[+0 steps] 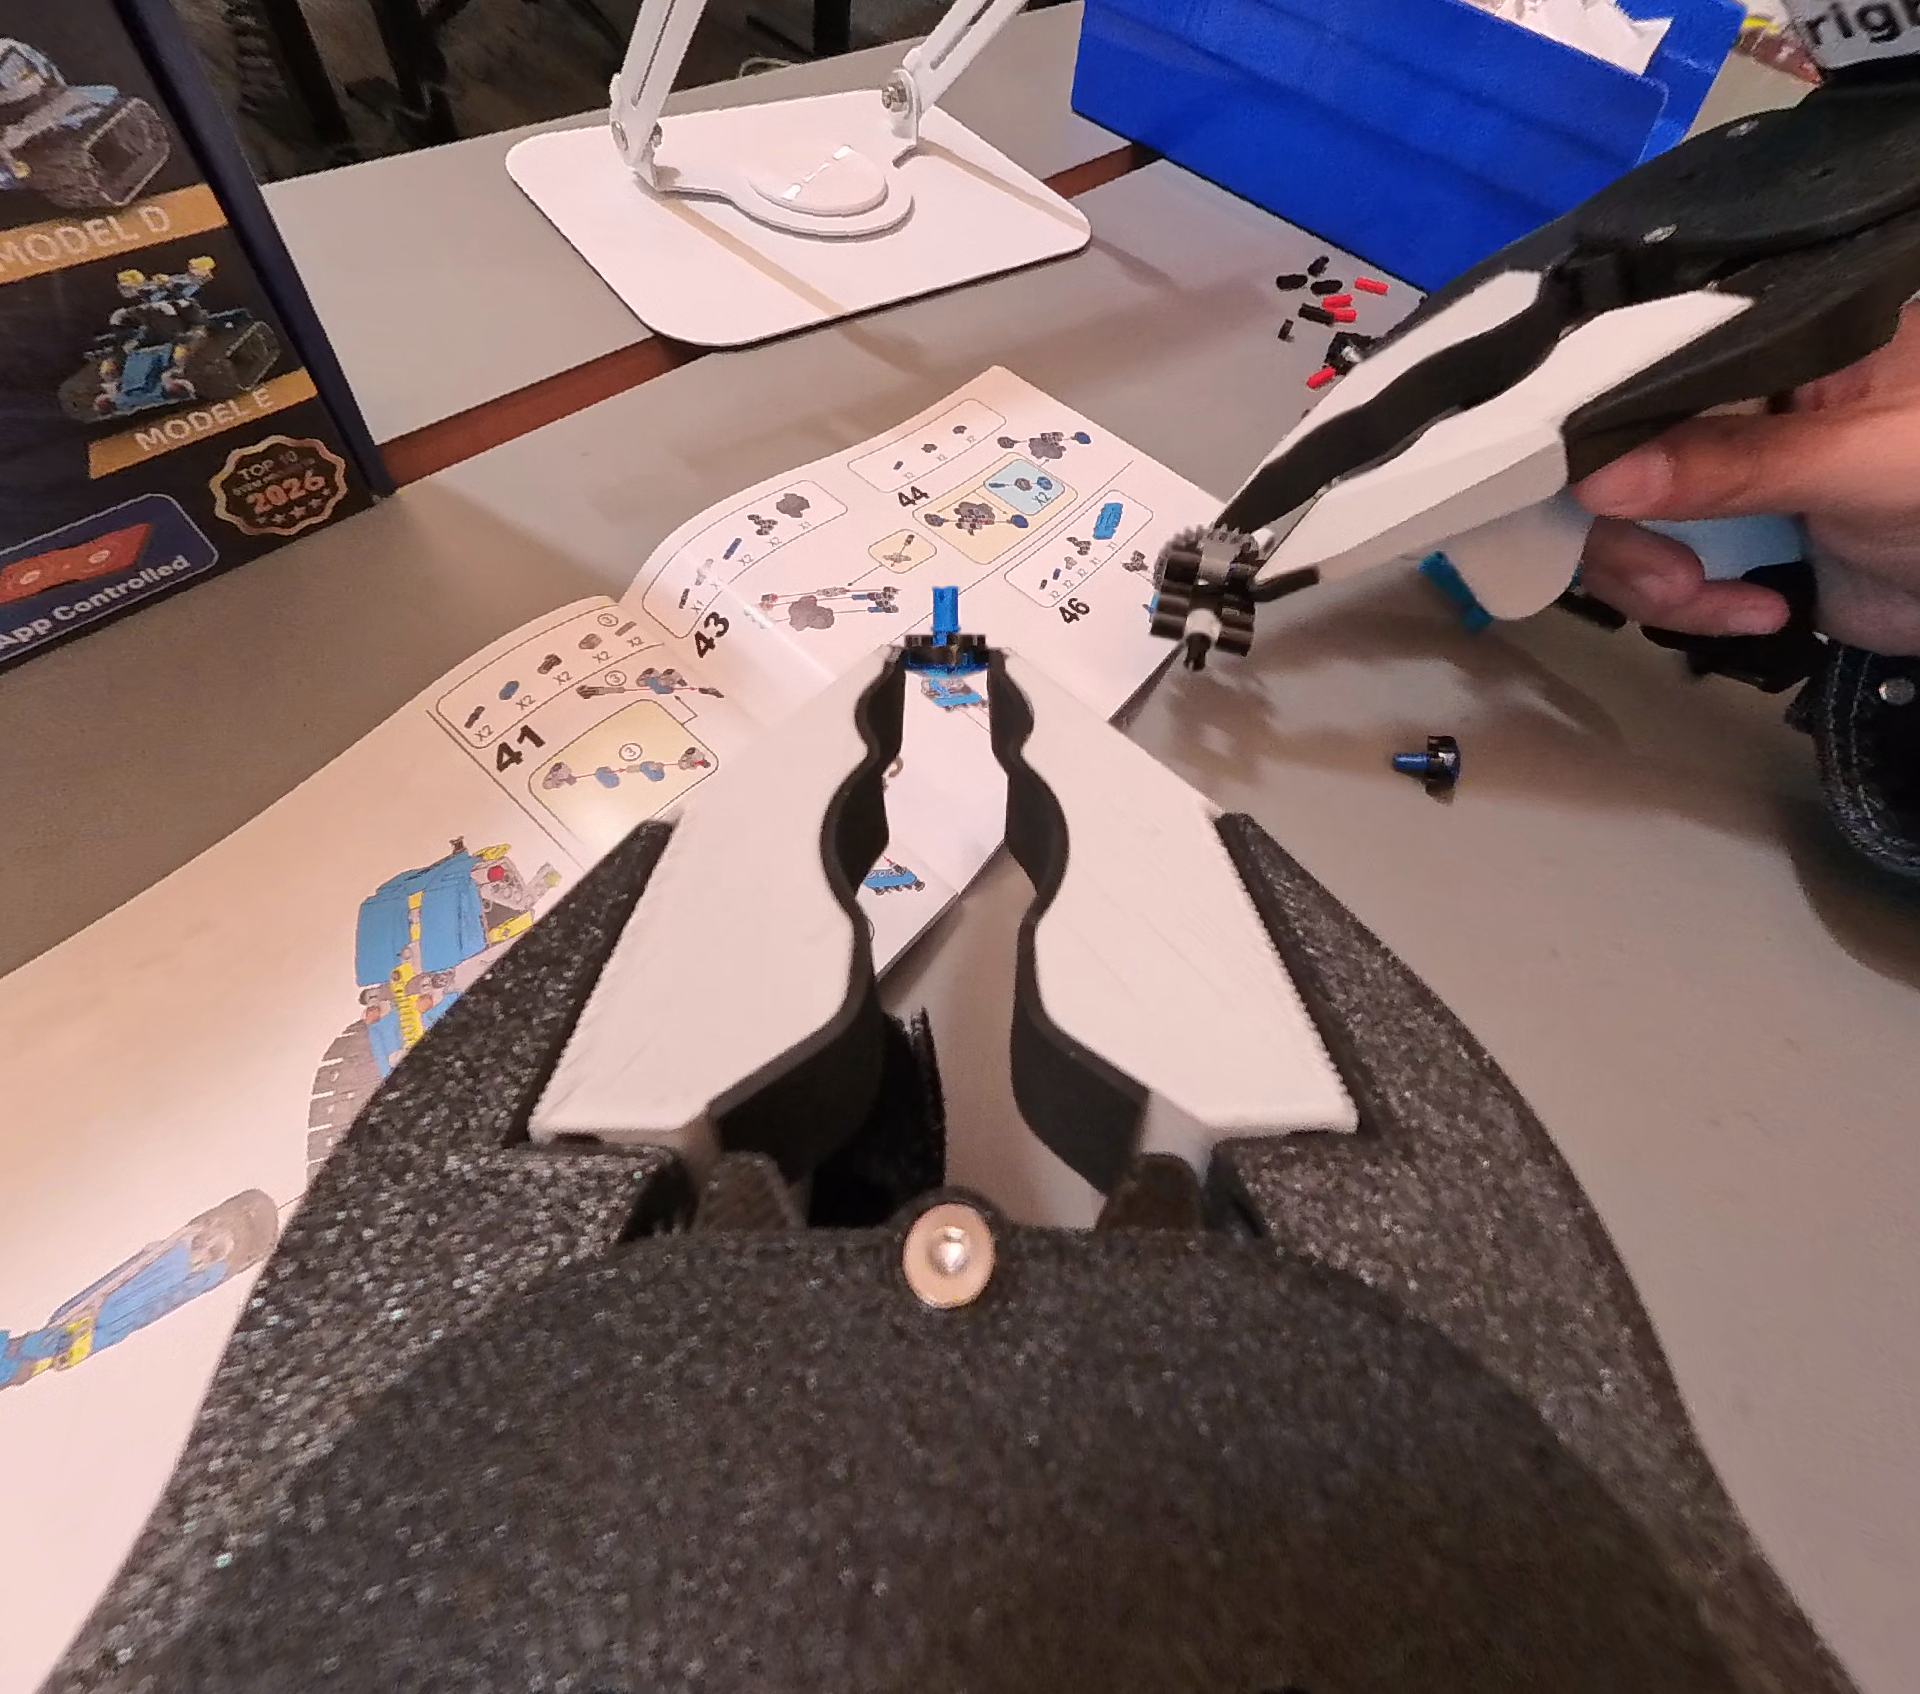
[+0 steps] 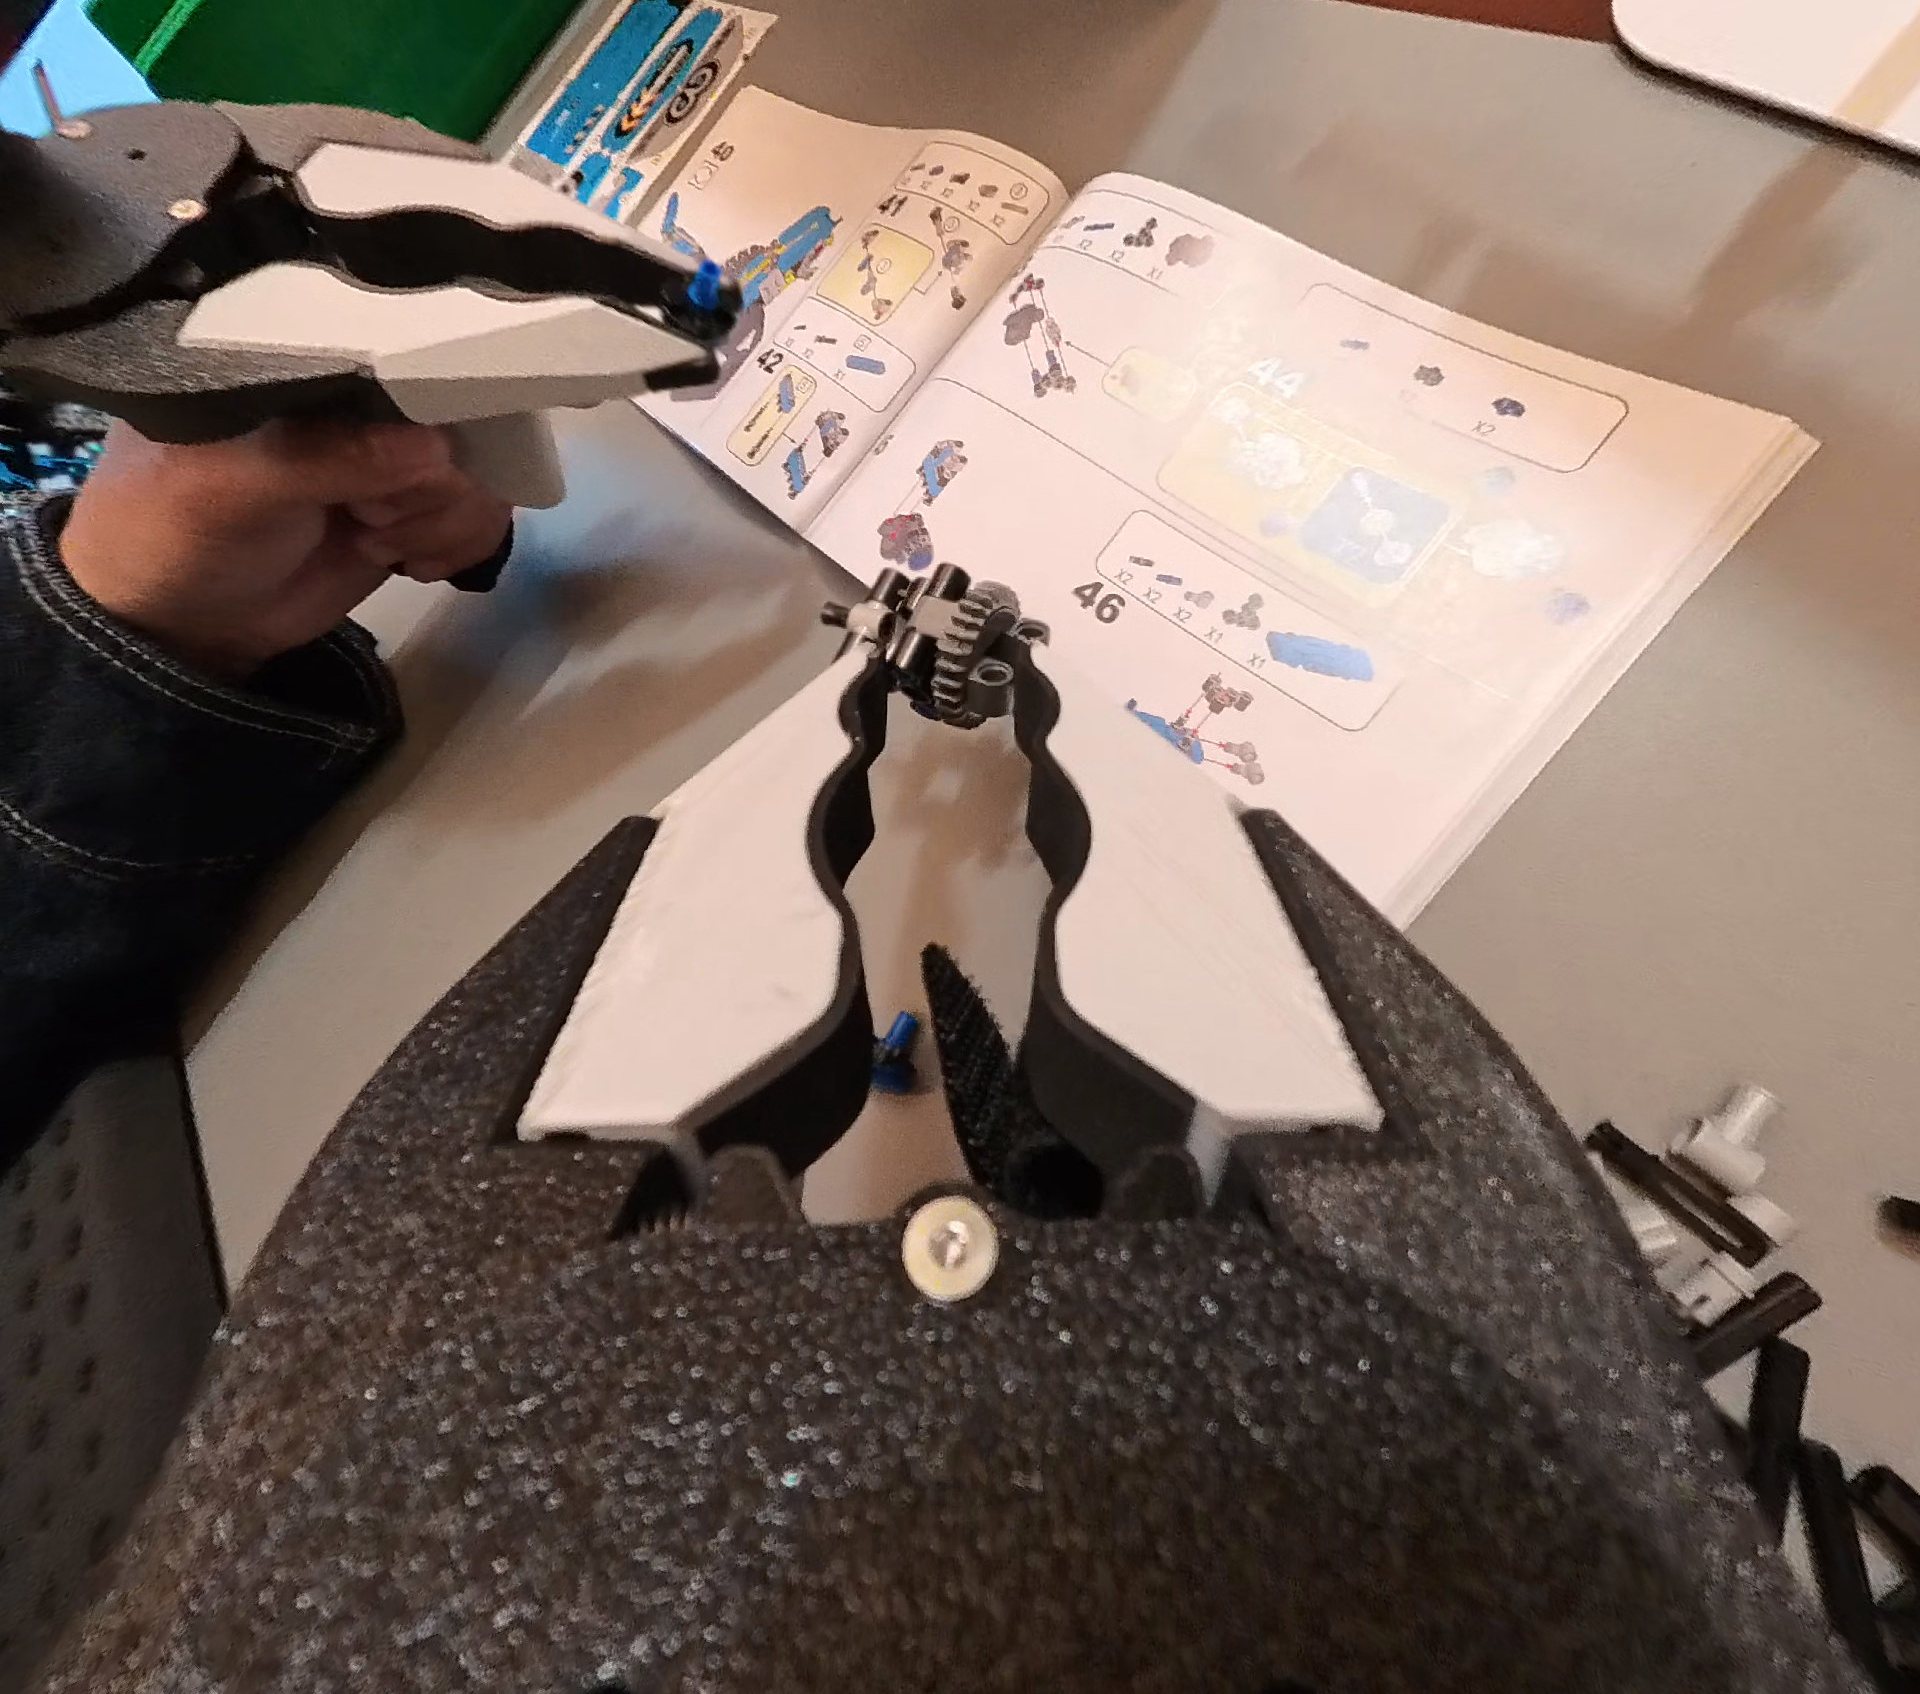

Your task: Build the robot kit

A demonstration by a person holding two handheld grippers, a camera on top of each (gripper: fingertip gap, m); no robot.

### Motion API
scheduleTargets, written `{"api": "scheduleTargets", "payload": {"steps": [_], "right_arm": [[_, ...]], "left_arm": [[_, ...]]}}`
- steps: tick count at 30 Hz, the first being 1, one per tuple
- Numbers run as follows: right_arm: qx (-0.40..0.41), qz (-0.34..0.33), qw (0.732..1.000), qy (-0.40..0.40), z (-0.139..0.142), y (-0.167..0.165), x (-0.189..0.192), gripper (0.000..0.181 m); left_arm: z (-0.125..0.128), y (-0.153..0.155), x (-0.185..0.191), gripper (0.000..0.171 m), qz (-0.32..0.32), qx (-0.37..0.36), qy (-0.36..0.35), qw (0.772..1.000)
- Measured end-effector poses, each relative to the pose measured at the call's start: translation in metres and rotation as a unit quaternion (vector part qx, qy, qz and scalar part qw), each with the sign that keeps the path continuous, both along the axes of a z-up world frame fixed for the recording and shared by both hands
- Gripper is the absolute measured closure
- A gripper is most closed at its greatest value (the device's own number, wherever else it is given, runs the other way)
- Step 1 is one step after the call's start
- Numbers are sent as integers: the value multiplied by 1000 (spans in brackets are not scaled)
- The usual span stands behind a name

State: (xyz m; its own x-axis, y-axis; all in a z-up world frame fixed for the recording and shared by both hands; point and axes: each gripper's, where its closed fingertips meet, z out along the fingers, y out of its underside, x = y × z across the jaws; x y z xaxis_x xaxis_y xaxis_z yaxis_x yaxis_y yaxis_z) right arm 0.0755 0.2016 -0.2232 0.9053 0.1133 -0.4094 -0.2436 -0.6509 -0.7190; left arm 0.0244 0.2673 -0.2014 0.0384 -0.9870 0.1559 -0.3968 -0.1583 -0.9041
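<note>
Fingers [image 1: 883, 709] of the left gripper [image 1: 943, 655] pinch a small blue-and-black pin [image 1: 943, 631]; right gripper [image 2: 940, 668] pinches a black-and-grey gear assembly [image 2: 951, 647].

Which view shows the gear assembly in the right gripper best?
Right wrist view: the gear assembly sits close, centred, pinched at the right gripper tips. Left wrist view shows it smaller, off to the side.

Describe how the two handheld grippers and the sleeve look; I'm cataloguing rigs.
Both the left gripper and right gripper have white fingers with wavy black inner pads on speckled black bodies with a silver screw. The right carries a white tag. The sleeve is dark denim with pale stitching.
</note>
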Motion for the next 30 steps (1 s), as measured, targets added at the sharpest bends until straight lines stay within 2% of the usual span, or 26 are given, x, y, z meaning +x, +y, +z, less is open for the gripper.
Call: {"api": "scheduleTargets", "payload": {"steps": [4, 6, 8, 10, 13, 16, 19, 23, 26, 30], "right_arm": [[55, 45, 997, 42, 25, -2, -12, 158], [90, 79, 991, 64, 42, -8, -17, 158], [107, 99, 988, 44, 47, -13, -17, 158], [97, 140, 984, 45, 45, -20, -27, 158], [103, 198, 967, 124, 53, -30, -47, 158], [102, 240, 950, 170, 60, -42, -57, 158], [105, 243, 948, 178, 63, -46, -54, 158], [105, 251, 945, 183, 65, -51, -53, 158], [96, 259, 943, 183, 62, -53, -55, 158], [86, 262, 947, 168, 56, -52, -59, 158]], "left_arm": [[9, -13, 2, 156, -30, 33, -21, 999], [18, -22, 4, 156, -45, 91, -36, 994], [24, -28, 4, 156, -44, 174, -41, 983], [28, -36, 3, 156, -46, 285, -42, 957], [26, -48, -1, 156, -58, 447, -28, 892], [32, -56, -7, 156, -62, 539, -45, 839], [41, -69, -13, 156, -74, 586, -73, 804], [45, -93, -18, 156, -100, 613, -97, 777], [44, -103, -18, 156, -113, 623, -97, 768], [36, -106, -17, 156, -128, 611, -85, 776]]}}
